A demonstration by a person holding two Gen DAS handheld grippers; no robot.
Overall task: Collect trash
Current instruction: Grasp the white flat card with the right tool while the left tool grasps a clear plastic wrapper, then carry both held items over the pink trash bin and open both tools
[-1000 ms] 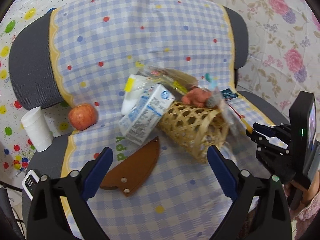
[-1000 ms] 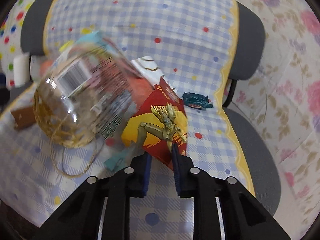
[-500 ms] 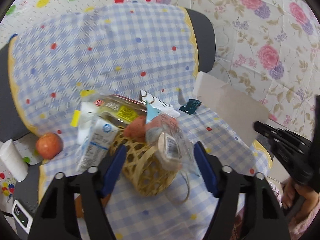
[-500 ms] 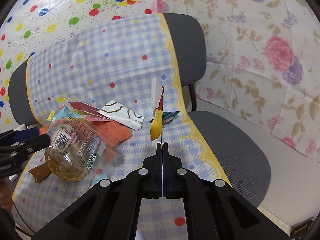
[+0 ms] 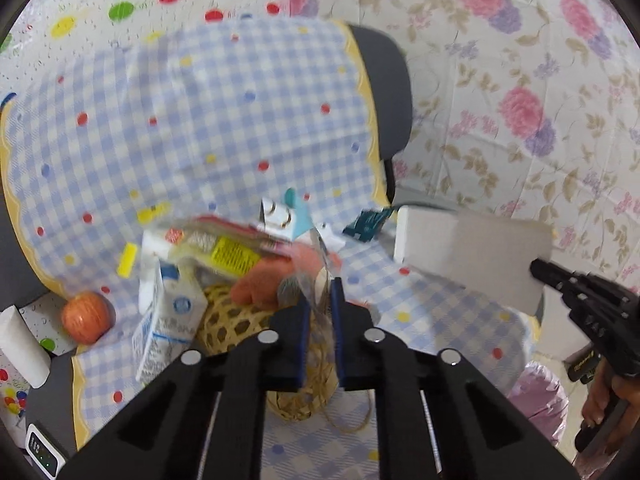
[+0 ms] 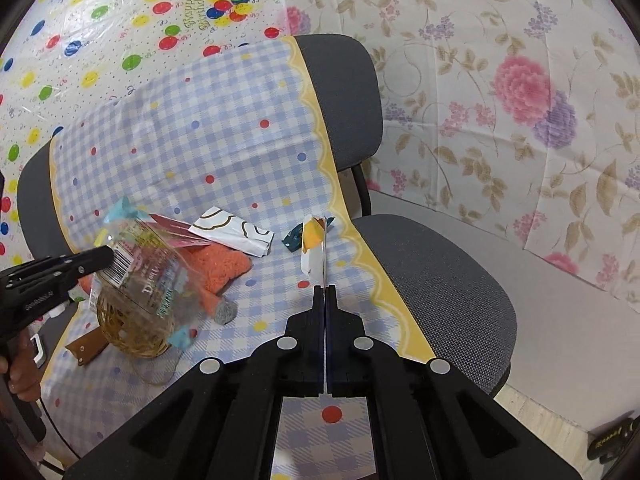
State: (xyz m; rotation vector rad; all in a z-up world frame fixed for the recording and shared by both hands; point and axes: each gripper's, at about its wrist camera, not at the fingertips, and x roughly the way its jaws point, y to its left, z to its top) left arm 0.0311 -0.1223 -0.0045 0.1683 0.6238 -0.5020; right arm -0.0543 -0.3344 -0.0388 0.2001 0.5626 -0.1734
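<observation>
While my left gripper [image 5: 319,322] is closing on the crinkly clear plastic bag [image 6: 150,276] above the woven basket [image 6: 134,330], my right gripper [image 6: 325,292] pinches the flat, light snack wrapper [image 6: 314,250] edge-on, both flimsy, so I grip near an edge.

Left wrist view: looked down along the left gripper [image 5: 319,312], very close to the woven basket [image 5: 236,320].
Right wrist view: looked down along the right gripper [image 6: 325,300], a bit farther off.
Both views showed: the checked cloth [image 5: 192,128], the basket and each other's gripper.
</observation>
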